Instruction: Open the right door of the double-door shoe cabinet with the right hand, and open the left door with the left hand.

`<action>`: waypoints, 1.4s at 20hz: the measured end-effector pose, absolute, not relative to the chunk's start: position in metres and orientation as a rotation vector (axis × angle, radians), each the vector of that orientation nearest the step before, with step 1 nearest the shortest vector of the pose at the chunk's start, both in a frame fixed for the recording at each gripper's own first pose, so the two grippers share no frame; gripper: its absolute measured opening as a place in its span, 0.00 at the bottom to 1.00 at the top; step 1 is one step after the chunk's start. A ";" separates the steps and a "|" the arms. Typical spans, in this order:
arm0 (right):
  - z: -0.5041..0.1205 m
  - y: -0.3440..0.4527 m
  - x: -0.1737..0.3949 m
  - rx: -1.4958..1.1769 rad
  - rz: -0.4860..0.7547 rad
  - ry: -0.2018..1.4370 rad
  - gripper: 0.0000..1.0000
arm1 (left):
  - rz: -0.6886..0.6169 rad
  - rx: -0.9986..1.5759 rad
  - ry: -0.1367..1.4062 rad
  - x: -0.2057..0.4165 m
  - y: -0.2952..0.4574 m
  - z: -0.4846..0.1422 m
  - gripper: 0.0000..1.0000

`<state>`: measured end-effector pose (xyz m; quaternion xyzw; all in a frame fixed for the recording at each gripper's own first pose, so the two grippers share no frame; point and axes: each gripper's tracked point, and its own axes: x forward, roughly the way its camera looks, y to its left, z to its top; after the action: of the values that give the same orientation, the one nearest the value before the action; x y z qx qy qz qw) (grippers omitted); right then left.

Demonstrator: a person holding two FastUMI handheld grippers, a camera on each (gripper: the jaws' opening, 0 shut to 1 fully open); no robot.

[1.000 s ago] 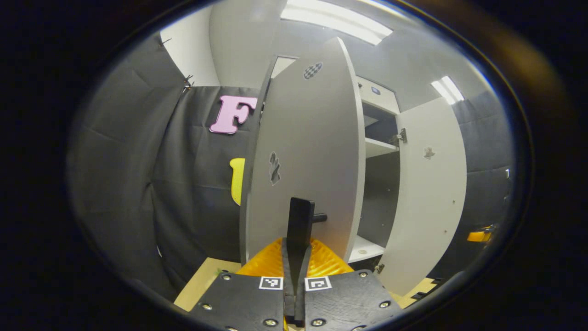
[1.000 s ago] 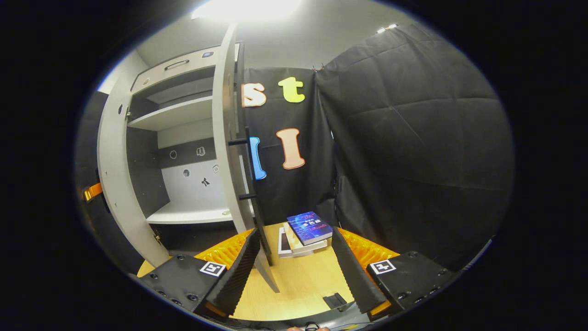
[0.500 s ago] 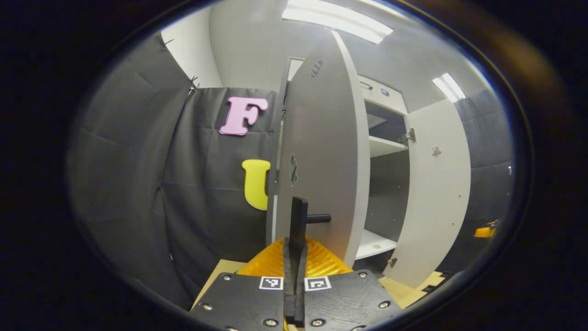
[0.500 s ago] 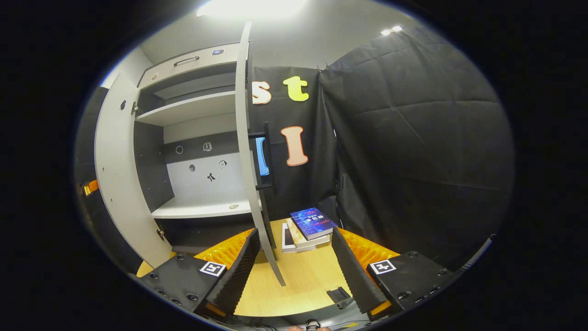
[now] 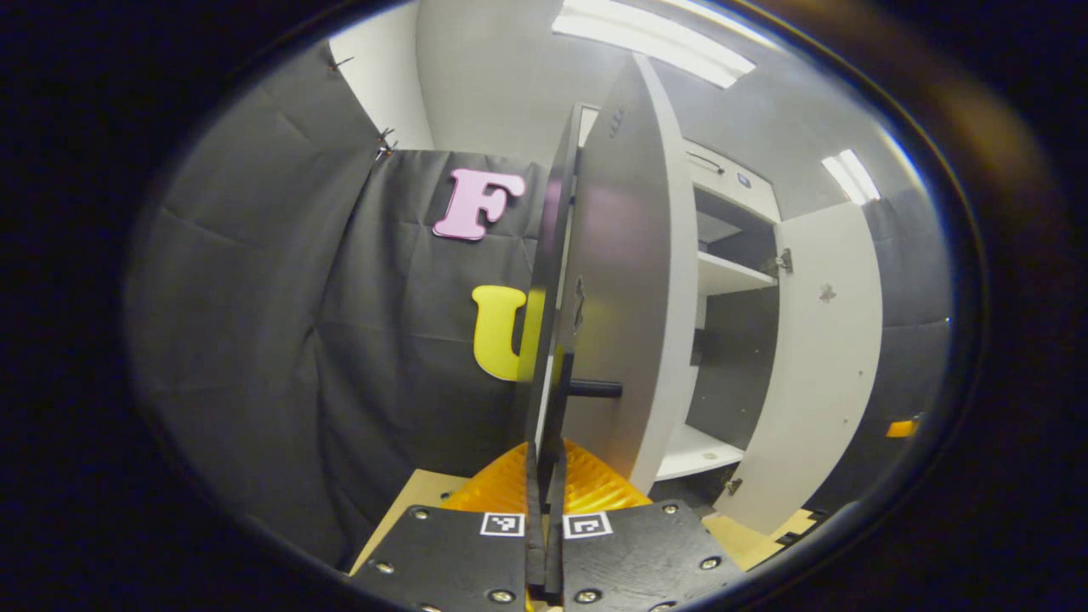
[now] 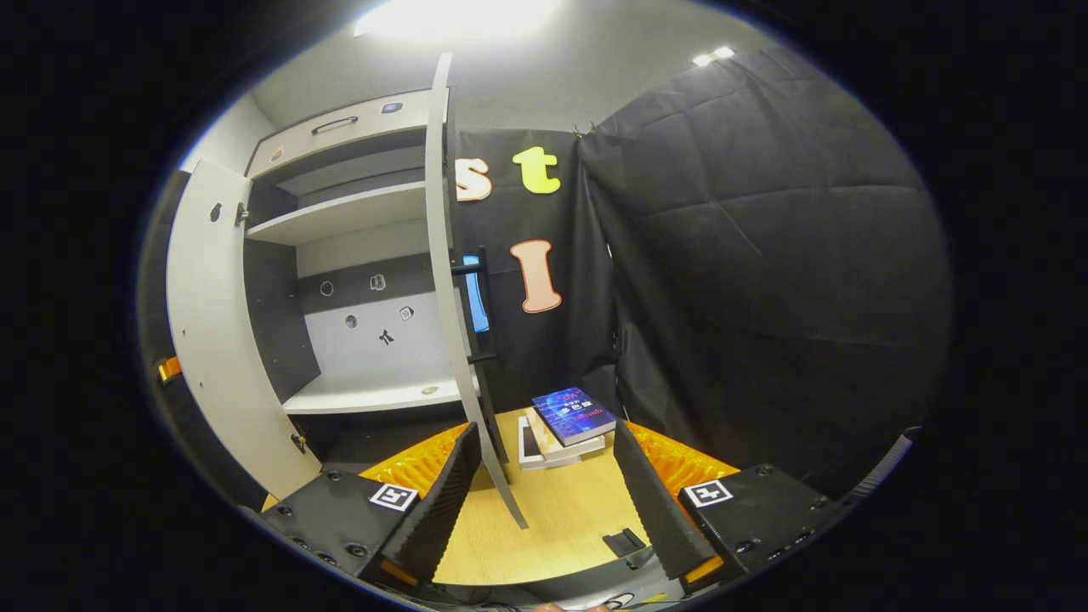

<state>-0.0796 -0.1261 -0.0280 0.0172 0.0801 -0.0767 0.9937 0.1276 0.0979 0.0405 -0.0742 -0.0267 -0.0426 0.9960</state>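
The grey shoe cabinet (image 5: 731, 274) stands with both doors swung out. In the left gripper view the left door (image 5: 625, 255) shows nearly edge-on, and my left gripper (image 5: 548, 442) is shut on its black bar handle (image 5: 554, 399). The right door (image 5: 833, 357) stands wide open beyond it. In the right gripper view the right door (image 6: 442, 255) is edge-on with its black handle (image 6: 484, 306) on the far side. My right gripper (image 6: 548, 501) is open just in front of that door's lower edge, holding nothing. The left door (image 6: 204, 323) shows at the left.
A stack of books (image 6: 565, 421) lies on the wooden surface (image 6: 561, 518) behind the right door. A small black piece (image 6: 625, 541) lies near my right finger. Black cloth walls close in on both sides. White shelves (image 6: 365, 395) show inside the cabinet.
The left door has swung further out with my left gripper on its handle, now almost edge-on. The right gripper stays open and has barely shifted.
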 end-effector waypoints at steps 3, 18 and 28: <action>-0.028 -0.120 -0.070 0.038 -0.125 0.160 0.98 | -0.052 -0.129 -0.067 0.121 0.101 0.051 0.02; 0.005 -0.057 -0.044 0.063 0.054 0.069 0.98 | -0.040 -0.059 -0.094 0.055 0.036 0.058 0.49; -0.014 -0.036 -0.063 0.015 0.046 0.061 0.98 | -0.048 -0.061 -0.084 0.049 -0.001 0.026 0.96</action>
<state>-0.0631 -0.0360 -0.0140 0.0076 0.0303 0.0229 0.9993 0.0495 -0.0005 0.0264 -0.0306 -0.0420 -0.0239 0.9984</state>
